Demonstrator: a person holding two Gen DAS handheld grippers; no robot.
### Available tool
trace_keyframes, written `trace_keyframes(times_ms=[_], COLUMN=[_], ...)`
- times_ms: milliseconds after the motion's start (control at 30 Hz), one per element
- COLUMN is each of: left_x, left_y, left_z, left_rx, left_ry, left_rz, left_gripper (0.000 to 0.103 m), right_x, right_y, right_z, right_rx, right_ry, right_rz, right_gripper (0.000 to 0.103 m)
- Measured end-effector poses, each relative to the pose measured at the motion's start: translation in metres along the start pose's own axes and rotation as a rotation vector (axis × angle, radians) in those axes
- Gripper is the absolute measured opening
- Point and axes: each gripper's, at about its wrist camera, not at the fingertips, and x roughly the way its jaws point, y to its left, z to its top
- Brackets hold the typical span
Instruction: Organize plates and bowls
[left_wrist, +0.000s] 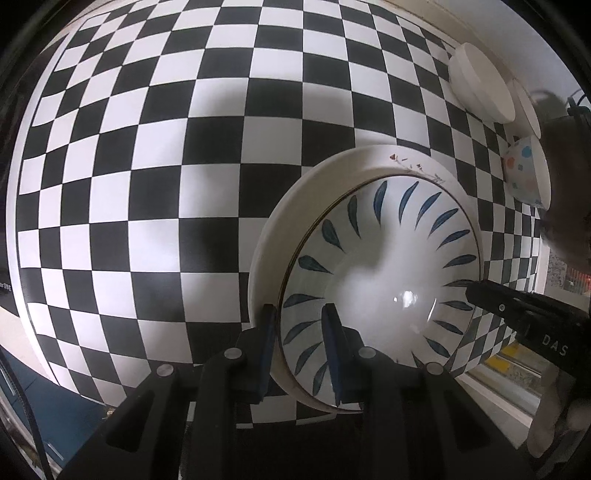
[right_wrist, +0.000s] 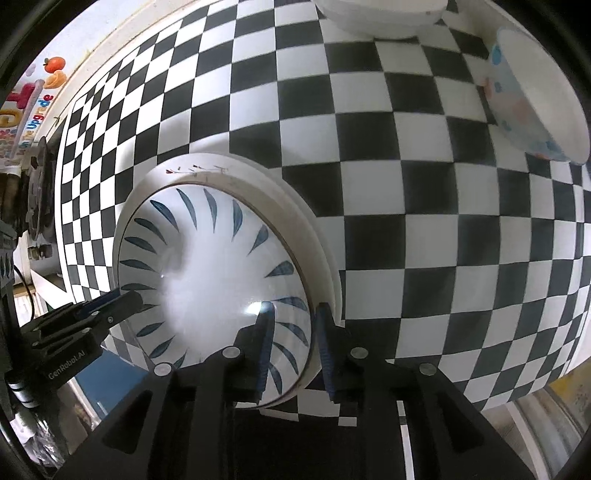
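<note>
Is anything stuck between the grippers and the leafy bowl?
No. The left gripper and the right gripper each straddle the rim of the blue-leaf bowl, which sits in a white plate. Nothing visible lies between.

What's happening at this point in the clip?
A person holds a gripper in each hand, and both straddle opposite sides of the leaf-patterned bowl, which sits nested in a white dish on the checkered table. The left gripper and the right gripper each have one finger inside the rim and one outside. Whether the stack is lifted is unclear. A dotted bowl and a plain white bowl lie further off.
</note>
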Motion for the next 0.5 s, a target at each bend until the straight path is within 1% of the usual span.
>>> trace_keyframes(times_ms=[67,200,300,400,500], left_x=[-0.003,-0.016,-0.036,-0.056,-0.078], left_y=[0.000,-0.008,-0.017,-0.022,-0.027], left_z=[-0.001,-0.008,-0.017,-0.026,-0.034], left_rx=[-0.002,0.019,0.036,0.044,0.053], left_ry=[-0.008,-0.047,-0.102,-0.149,-0.190], left_rz=[0.003,0.041,0.086,0.114,0.122], left_gripper=[0.023,0.023,0.023,0.023,0.023], right_x=[-0.006,-0.018,-0.033,-0.048,-0.067], right_y=[-0.001,0.008,0.019,0.029,0.037], right_z=[-0.001,-0.008,-0.018,-0.031,-0.048], right_rx=[-0.002,-0.025,-0.047,-0.054,-0.058], right_ry=[-0.007,-0.035,-0.076,-0.115,-0.158], right_rz=[0.000,-0.018,-0.046,-0.063,-0.065], right_gripper=[0.026,0.026,0.026,0.026,0.026])
